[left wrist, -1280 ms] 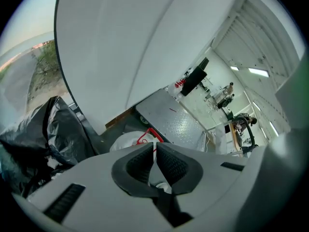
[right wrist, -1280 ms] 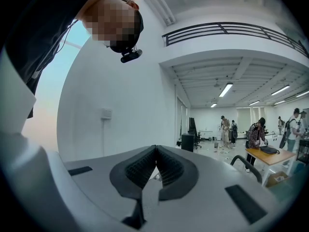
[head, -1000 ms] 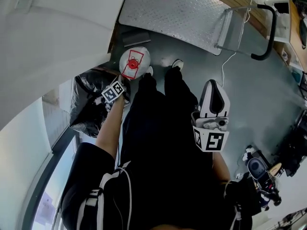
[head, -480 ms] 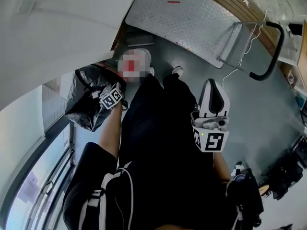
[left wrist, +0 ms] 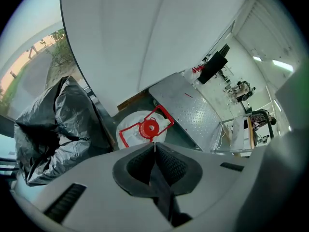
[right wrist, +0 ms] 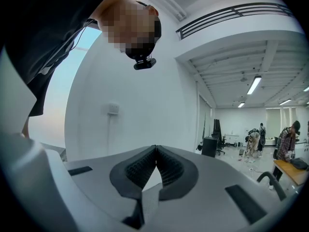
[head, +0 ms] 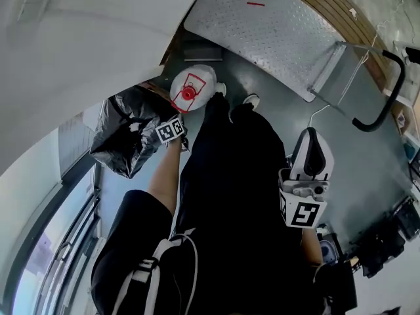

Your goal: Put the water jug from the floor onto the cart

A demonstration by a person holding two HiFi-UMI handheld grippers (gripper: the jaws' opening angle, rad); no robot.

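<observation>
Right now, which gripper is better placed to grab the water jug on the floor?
Left. The left gripper points down at the water jug, which sits just beyond its shut jaws. The right gripper is held level, faces a wall, and the jug is out of its view.

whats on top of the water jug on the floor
A red cap with a red frame around it sits on the white water jug. Its sides and base are hidden from above.
</observation>
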